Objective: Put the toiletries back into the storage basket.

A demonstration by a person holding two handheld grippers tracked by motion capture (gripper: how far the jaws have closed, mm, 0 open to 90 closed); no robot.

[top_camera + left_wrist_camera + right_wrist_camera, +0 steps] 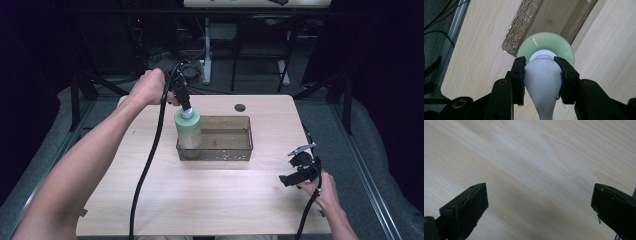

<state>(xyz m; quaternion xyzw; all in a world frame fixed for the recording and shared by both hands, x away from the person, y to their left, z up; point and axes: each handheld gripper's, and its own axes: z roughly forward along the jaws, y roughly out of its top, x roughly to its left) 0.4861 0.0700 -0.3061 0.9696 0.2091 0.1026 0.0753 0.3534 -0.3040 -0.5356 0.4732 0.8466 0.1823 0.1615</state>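
Desk (210, 200): light wood-grain top, rounded corners, a small dark round hole (240, 107) near the far edge.

Tray (225, 152): clear, brown-tinted, rectangular, with textured walls; set at mid-desk, towards the far side.

Bottle (188, 129): pale green body, white tapered cap (186, 113); stands upright in the left end of the tray. Whether its base touches the tray floor cannot be told. In the left gripper view it is seen from above, the green shoulder (564, 48) ringing the white cap (543, 75).

Left tongs (184, 106): held from the far left, pointing down over the bottle; both black jaws clenched on the sides of the white cap. A black cable (147, 165) trails from them across the desk to the near edge.

Right tongs (291, 170): held low over the near right part of the desk, well apart from the tray; jaws spread wide, nothing between them but bare wood (534, 170).
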